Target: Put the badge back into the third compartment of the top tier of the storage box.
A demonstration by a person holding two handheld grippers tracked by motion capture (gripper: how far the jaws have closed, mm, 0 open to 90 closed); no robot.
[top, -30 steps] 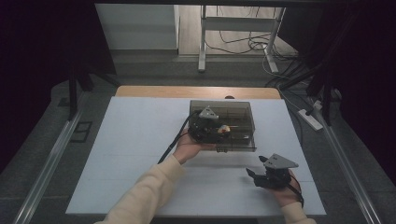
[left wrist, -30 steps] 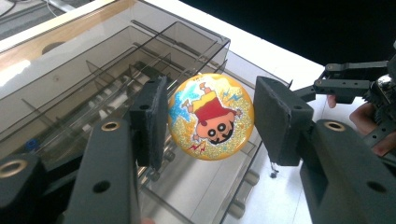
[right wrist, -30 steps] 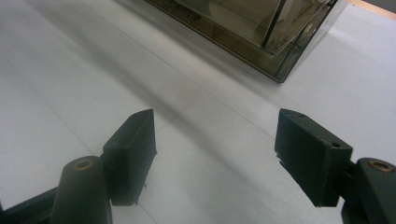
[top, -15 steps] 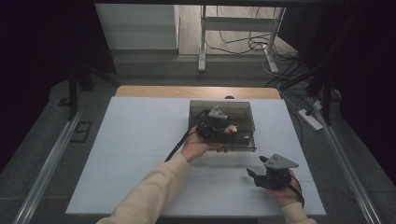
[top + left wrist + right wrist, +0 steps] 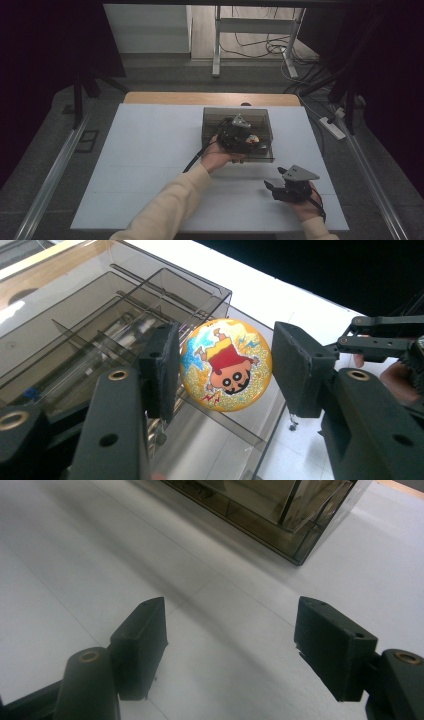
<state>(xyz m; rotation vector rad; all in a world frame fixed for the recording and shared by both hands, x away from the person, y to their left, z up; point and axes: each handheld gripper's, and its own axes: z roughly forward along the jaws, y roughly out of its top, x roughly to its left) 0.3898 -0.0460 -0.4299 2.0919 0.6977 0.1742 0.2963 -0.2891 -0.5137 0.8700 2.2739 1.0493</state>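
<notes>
A round orange badge [image 5: 226,365] with a cartoon figure sits between the pads [image 5: 161,370] of my left gripper [image 5: 225,367], which is shut on it. The badge [image 5: 254,140] hangs over the front right part of a smoky clear plastic box [image 5: 220,117] with inner dividers [image 5: 100,305]. My left gripper [image 5: 247,141] reaches into the box from the near side. My right gripper [image 5: 272,187] rests low over the white table near the front right, open with nothing between its fingers [image 5: 142,630]. The box corner [image 5: 295,535] lies beyond it.
The white table top [image 5: 150,150] spreads wide to the left of the box. A wooden strip [image 5: 200,98] runs along the far edge. Cables and a metal stand [image 5: 217,45] are on the floor behind. A power strip [image 5: 332,127] lies off the right edge.
My left hand has carried the badge a little to the right over the box. The right gripper has stayed where it was.
</notes>
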